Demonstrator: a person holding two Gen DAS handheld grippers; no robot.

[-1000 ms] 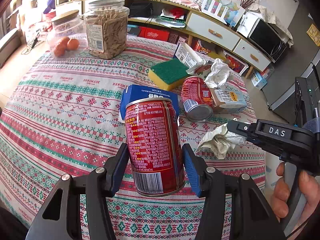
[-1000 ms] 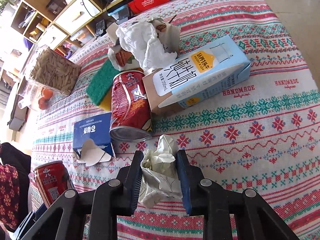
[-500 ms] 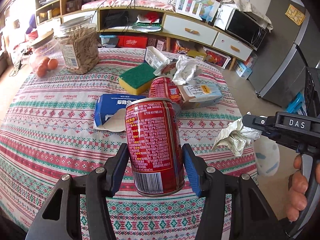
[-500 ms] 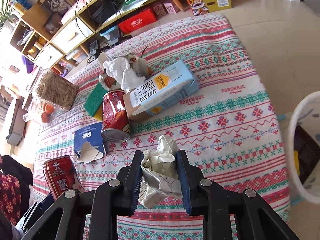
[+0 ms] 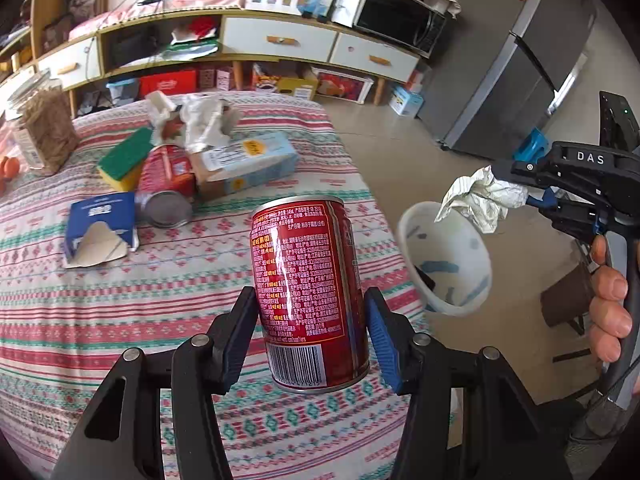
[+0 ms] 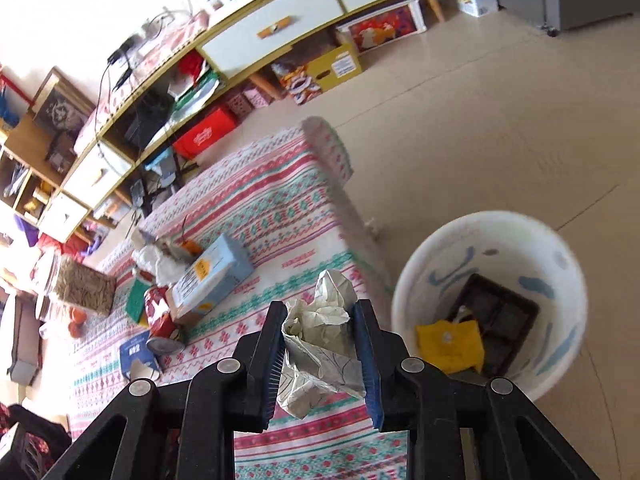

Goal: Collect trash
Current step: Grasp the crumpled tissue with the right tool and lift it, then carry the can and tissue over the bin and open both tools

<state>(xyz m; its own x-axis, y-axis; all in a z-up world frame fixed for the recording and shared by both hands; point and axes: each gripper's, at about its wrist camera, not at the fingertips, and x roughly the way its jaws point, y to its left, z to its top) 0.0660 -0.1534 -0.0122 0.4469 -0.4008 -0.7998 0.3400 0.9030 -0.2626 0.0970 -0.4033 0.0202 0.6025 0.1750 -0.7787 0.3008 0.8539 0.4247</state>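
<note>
Left wrist view: left gripper (image 5: 310, 332) squeezed shut around a red can (image 5: 310, 296), held upright above the striped tablecloth (image 5: 120, 312). Off to the right, right gripper (image 5: 520, 194) pinching a crumpled paper (image 5: 478, 200) above the white bin (image 5: 444, 256) on the floor.

Right wrist view: right gripper (image 6: 322, 356) closed tight on the crumpled paper (image 6: 320, 344), near the table's edge. White bin (image 6: 560, 360) just to the right, with a yellow scrap (image 6: 448, 344) and a dark tray (image 6: 496, 312) inside. Milk carton (image 6: 212, 280) and another can (image 6: 160, 316) lying on the cloth.
</note>
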